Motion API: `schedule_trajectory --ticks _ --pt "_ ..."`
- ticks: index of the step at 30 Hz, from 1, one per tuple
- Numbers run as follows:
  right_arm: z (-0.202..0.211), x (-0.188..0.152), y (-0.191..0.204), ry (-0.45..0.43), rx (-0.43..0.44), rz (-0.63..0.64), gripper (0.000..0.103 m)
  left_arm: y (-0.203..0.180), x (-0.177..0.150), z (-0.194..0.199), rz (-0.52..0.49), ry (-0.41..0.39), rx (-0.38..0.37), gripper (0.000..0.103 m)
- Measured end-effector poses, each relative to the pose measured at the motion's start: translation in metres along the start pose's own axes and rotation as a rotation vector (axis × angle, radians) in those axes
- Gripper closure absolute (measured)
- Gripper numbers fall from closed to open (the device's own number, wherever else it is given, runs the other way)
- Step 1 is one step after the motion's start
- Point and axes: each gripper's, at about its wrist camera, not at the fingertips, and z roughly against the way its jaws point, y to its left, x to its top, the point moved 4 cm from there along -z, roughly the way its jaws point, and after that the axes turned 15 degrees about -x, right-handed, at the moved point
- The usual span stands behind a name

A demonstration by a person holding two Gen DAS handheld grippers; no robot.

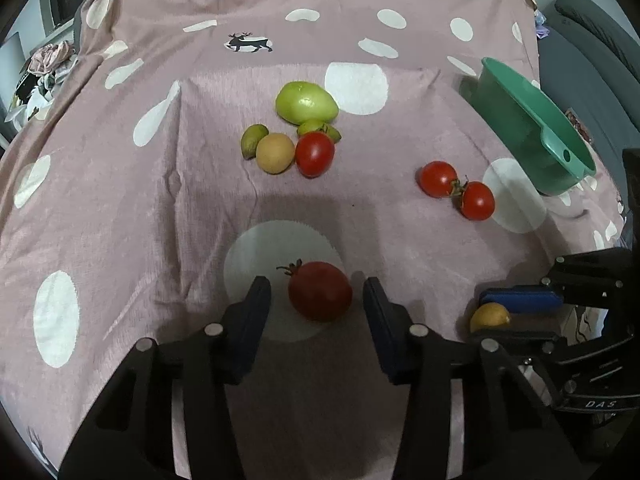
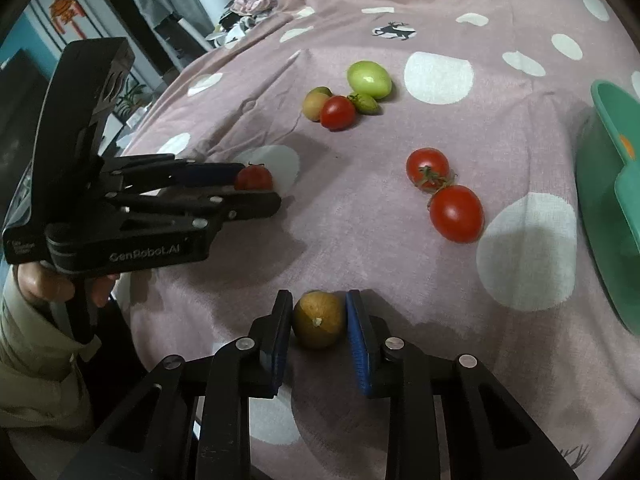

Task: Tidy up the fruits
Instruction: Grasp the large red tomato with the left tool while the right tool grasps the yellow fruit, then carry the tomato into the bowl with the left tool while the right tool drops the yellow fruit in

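Left tongs (image 1: 318, 300) straddle the dark red tomato (image 1: 320, 297), pads apart, not touching it. Right of that tomato, right tongs (image 2: 319, 320) clamped on the yellow-brown fruit (image 2: 319, 319). Green bowl (image 1: 532, 128) far right on the dotted cloth (image 1: 120, 200).

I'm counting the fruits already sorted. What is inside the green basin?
In the right wrist view, the green basin shows one small orange patch past its rim; its handle and the picture's edge hide the rest.

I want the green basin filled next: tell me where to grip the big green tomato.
Grip the big green tomato across its narrower middle, coming from above. It lies long side across the cloth, and smaller fruits crowd its near side, so a low approach would knock them.
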Motion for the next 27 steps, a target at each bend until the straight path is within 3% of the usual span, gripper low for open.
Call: schedule_trajectory --ticks 3,11,27 --pt "0.000 0.000 -0.002 -0.009 0.009 -0.015 0.074 0.002 0.001 -0.001 0.009 -0.010 -0.007 0.072" --pt "0.011 0.000 -0.016 -0.062 0.023 -0.069 0.074 -0.003 0.001 0.005 0.006 -0.033 -0.004 0.073" --pt "0.062 -0.005 -0.068 -0.242 0.004 -0.214 0.074 -0.053 0.026 0.028 -0.077 -0.120 -0.052 0.073"
